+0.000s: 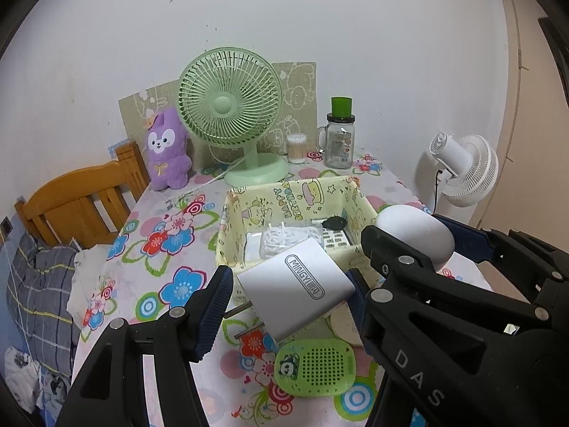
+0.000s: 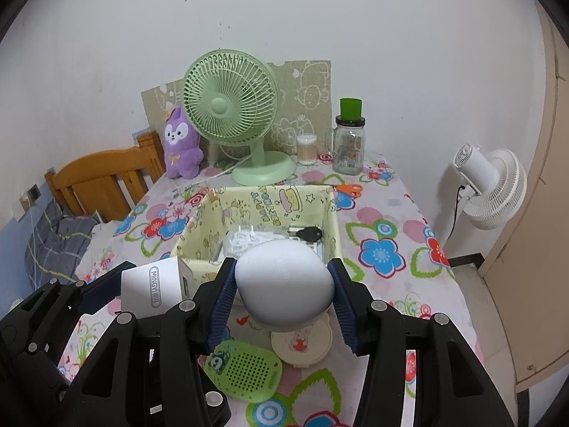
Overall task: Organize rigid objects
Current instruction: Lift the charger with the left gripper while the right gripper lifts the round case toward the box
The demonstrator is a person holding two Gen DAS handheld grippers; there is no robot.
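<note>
1. The table [image 2: 387,213], under a flowered cloth, fills the middle of both views; a wooden bed frame [image 1: 81,195] sits at centre left.
2. A white standing fan [image 2: 494,188] stands off the table at the right edge.
3. A green desk fan [image 1: 231,106] stands at the back centre, with a purple plush toy [image 1: 167,153] to its left and a cotton-swab tub [image 1: 296,147] and a glass jar with a green cap [image 1: 339,142] to its right.
4. The yellow fabric bin [image 2: 270,203] sits mid-frame, in front of the green fan. It already holds a bag of small white pieces [image 2: 245,238] and a black key [image 2: 311,233].
5. The right gripper [image 2: 282,286] is closed on a white egg-shaped object [image 2: 284,284], held above the bin's near edge and hiding part of the inside.
6. The left gripper [image 1: 288,291] is clamped on a white charger block [image 1: 295,288], tilted, with its prongs toward the lower left, just in front of the bin's near wall.
7. On the cloth below both grippers lie a green perforated case [image 2: 245,370] and, touching its right side, a round cream compact [image 2: 302,343].
8. Orange-handled scissors [image 2: 350,188] lie just beyond the bin's far right corner.
</note>
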